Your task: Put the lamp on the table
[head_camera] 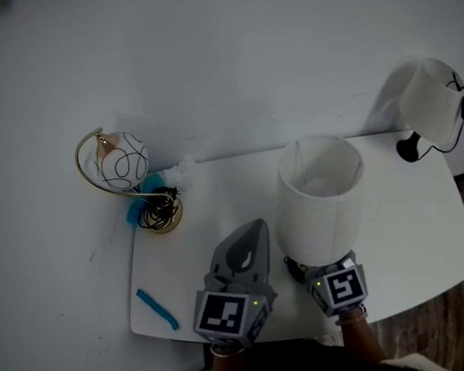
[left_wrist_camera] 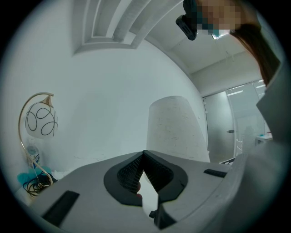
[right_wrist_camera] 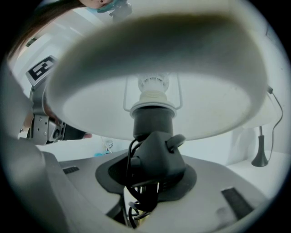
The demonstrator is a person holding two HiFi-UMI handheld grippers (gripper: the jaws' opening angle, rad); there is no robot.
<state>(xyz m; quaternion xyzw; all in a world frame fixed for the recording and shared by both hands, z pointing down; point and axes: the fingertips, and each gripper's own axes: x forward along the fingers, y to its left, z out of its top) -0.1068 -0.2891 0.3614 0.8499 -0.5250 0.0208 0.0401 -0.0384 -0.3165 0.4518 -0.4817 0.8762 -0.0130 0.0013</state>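
Note:
The lamp has a white drum shade (head_camera: 318, 199) and a black socket block (right_wrist_camera: 154, 154) with a black cord coiled under it. In the head view it stands upright over the front middle of the white table (head_camera: 421, 224). My right gripper (right_wrist_camera: 152, 175) is shut on the black block below the shade; from the head view the shade hides its jaws. My left gripper (head_camera: 253, 230) sits just left of the lamp, over the table's front. Its jaws meet at the tip (left_wrist_camera: 143, 153) with nothing between them. The shade (left_wrist_camera: 175, 129) rises beyond them.
A gold arc lamp with a white scribbled globe (head_camera: 121, 160) stands at the table's back left, black cord on its base (head_camera: 161, 213). A blue strip (head_camera: 156, 309) lies front left. Another white-shaded lamp (head_camera: 432, 105) stands back right. The wall runs behind.

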